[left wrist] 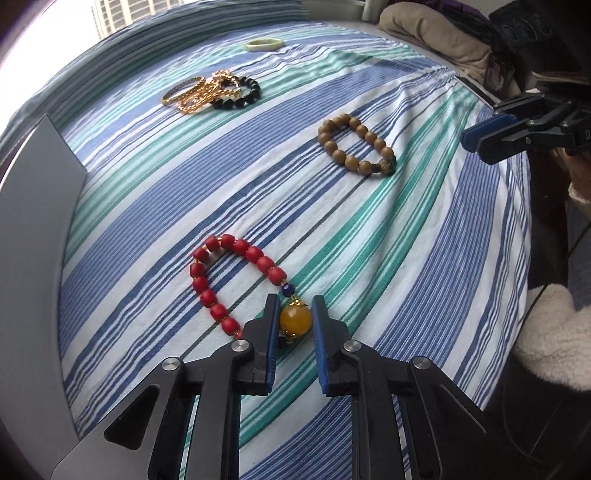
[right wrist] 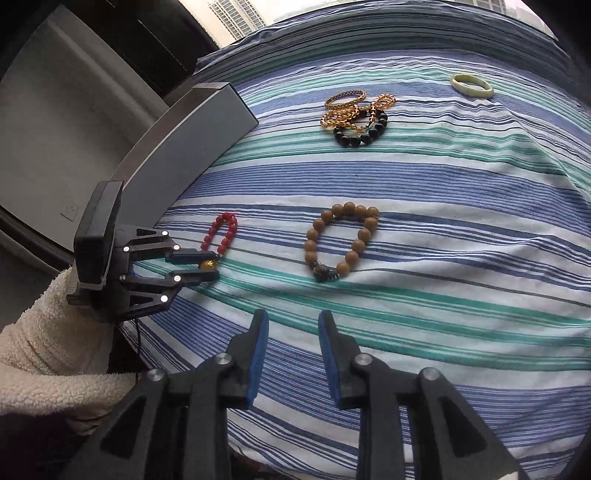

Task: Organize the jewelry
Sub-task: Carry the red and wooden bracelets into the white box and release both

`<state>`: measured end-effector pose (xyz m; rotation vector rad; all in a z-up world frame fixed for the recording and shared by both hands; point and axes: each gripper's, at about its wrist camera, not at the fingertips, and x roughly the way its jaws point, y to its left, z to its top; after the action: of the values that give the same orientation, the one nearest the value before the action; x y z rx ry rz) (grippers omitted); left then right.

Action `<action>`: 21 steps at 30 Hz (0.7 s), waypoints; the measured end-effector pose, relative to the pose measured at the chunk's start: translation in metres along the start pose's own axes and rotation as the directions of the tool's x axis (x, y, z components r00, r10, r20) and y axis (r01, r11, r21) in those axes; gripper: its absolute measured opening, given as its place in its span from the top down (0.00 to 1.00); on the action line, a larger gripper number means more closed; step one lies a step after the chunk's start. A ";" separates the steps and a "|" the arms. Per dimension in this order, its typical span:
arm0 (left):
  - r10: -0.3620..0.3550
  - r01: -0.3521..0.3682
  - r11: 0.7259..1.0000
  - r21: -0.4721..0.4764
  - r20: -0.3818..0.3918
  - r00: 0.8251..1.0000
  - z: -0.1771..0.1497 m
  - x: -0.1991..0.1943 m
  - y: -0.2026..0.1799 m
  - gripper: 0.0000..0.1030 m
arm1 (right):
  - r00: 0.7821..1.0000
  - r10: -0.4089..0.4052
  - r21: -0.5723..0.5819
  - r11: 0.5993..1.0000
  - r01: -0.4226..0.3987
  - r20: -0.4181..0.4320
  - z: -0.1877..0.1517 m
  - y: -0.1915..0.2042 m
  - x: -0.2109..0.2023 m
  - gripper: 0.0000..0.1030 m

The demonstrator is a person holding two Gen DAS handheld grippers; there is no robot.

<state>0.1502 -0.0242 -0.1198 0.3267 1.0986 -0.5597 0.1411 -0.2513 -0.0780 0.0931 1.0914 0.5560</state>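
Note:
A red bead bracelet (left wrist: 208,296) (right wrist: 225,229) lies on the striped bedsheet (left wrist: 369,240). My left gripper (left wrist: 295,297) (right wrist: 217,265) points down at it, and its blue pads press on both sides of the bracelet's big amber bead (left wrist: 295,320). To the right lies a brown wooden bead bracelet (left wrist: 354,121) (right wrist: 312,234). Further back are a pile of gold chains with a black bead bracelet (left wrist: 207,92) (right wrist: 354,114) and a pale green bangle (left wrist: 264,48) (right wrist: 476,93). My right gripper (right wrist: 293,313) (left wrist: 469,142) hovers open over the sheet, short of the wooden bracelet, with nothing between its pads.
A grey box-like panel (left wrist: 37,221) (right wrist: 184,147) borders the bed's left side. Folded clothes (left wrist: 436,33) lie at the far right corner. A person's fleece sleeves (left wrist: 546,332) (right wrist: 48,343) show behind both grippers. The bed's edge runs along the right in the left wrist view.

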 end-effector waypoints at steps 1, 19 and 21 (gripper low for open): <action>-0.003 0.003 1.000 -0.008 0.001 1.000 -0.001 0.000 0.001 0.85 | 1.000 0.004 0.007 1.000 -0.004 0.002 -0.003 0.000 -0.001 0.72; -0.039 0.058 0.958 -0.282 0.072 0.997 -0.016 -0.021 0.032 0.85 | 1.000 -0.011 0.025 1.000 0.012 -0.013 -0.023 -0.002 0.008 0.72; -0.051 0.078 0.946 -0.314 0.095 0.994 -0.016 -0.028 0.036 0.85 | 1.000 -0.007 0.023 1.000 0.007 -0.013 -0.022 -0.002 0.010 0.72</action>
<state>0.1499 0.0210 -0.1027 -0.0142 1.0992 -0.4415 0.1260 -0.2523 -0.0971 0.1057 1.1109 0.5386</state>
